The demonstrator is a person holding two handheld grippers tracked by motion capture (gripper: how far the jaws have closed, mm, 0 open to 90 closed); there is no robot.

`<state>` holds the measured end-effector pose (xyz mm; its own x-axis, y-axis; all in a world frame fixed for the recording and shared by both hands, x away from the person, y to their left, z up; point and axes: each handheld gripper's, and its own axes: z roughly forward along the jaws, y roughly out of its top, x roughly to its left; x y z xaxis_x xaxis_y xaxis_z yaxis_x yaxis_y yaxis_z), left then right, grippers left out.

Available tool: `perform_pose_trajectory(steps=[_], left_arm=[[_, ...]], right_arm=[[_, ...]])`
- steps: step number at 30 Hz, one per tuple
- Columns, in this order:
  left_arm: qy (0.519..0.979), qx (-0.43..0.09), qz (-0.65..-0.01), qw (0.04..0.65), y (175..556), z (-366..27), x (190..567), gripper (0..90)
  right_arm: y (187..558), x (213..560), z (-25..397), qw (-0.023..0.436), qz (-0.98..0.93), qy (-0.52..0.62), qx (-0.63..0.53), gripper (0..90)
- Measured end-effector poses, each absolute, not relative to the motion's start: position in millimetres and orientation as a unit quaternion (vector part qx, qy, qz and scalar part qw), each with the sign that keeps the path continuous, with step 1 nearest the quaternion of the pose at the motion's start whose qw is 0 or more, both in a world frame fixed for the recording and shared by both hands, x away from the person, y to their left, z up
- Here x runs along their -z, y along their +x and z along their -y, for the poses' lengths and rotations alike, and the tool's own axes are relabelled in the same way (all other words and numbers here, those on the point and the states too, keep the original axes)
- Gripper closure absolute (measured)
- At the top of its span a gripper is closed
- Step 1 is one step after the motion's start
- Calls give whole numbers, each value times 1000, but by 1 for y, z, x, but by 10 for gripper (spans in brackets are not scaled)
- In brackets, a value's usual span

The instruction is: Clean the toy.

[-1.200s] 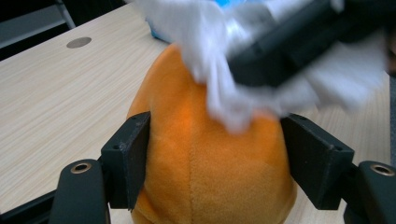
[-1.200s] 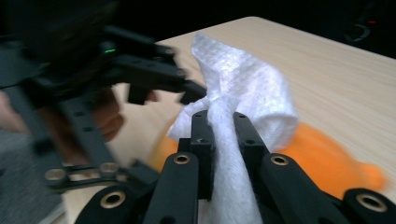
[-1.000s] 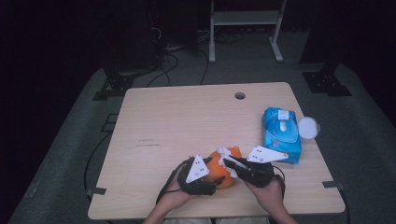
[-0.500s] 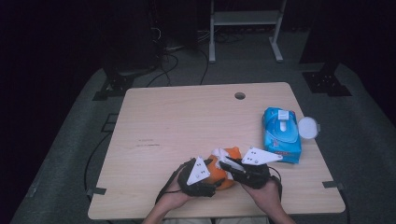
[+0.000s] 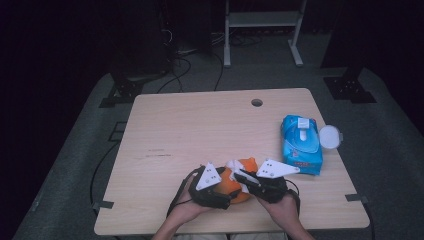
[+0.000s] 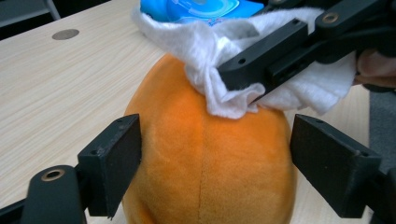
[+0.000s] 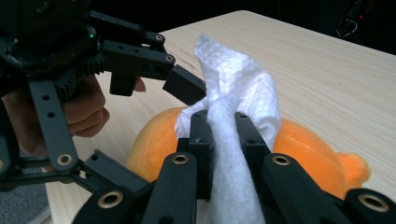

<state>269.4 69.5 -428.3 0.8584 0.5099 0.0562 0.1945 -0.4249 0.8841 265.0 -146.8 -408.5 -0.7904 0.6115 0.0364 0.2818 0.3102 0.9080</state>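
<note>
An orange plush toy (image 5: 231, 184) rests on the wooden table (image 5: 200, 130) near its front edge. My left gripper (image 6: 215, 158) straddles the toy (image 6: 201, 158), and both pads press its sides. My right gripper (image 7: 219, 126) is shut on a white wipe (image 7: 233, 84) and presses it onto the top of the toy (image 7: 149, 135). In the left gripper view the wipe (image 6: 210, 51) bunches under the right gripper's fingers (image 6: 261, 60). From above, the left gripper (image 5: 220, 187) and the right gripper (image 5: 242, 176) meet over the toy, with the wipe (image 5: 234, 164) between them.
A blue pack of wipes (image 5: 301, 145) lies at the right of the table, its white round lid (image 5: 330, 136) flipped open over the edge. A cable hole (image 5: 257, 102) sits near the far edge. Bare wood extends left and behind the toy.
My right gripper, with the wipe, has shifted slightly left and nearer across the top of the toy. The left gripper has barely moved.
</note>
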Motion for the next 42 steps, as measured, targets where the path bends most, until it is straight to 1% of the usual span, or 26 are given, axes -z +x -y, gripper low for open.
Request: perform_pose_trajectory(steps=[1,4,13,25,26,27,28,29,30,31,32,34,36,38,40,41,42], left_arm=[[830,-163,-210,491,269,-70,428,233],[830,-161,-206,492,270,-71,429,274],[830,-155,-202,496,271,-77,431,278],[831,-141,-204,498,275,-87,433,278],[829,-136,-209,501,275,-87,432,243],[826,-130,-214,504,276,-86,430,243],[823,-124,-222,507,277,-85,428,201],[818,-122,-228,514,277,-83,426,180],[816,-123,-229,516,276,-82,424,176],[819,-129,-228,510,276,-80,424,182],[823,-143,-221,502,275,-81,425,226],[822,-142,-224,504,276,-84,427,292],[824,-143,-224,500,278,-88,428,323],[824,-139,-229,499,279,-93,428,336],[822,-133,-233,502,281,-96,430,335],[822,-129,-234,503,281,-97,430,331],[822,-125,-236,504,281,-96,429,304]], right_arm=[[265,408,147,161,-794,281,-514,799],[265,406,148,166,-792,280,-517,803],[265,404,154,173,-788,287,-516,804],[272,408,167,165,-783,310,-513,804],[273,409,168,162,-781,314,-515,804],[273,409,168,162,-781,314,-515,804],[273,409,168,161,-780,315,-516,804],[272,409,166,161,-780,314,-517,804],[271,409,164,157,-780,313,-519,804],[270,409,163,151,-780,311,-522,804],[269,409,161,150,-781,306,-524,804],[270,408,161,153,-783,305,-521,804],[274,410,167,145,-778,315,-524,804],[278,413,173,154,-777,326,-516,804],[282,417,180,149,-774,343,-512,804],[283,419,182,150,-774,346,-508,804],[284,420,182,147,-775,347,-508,804]])
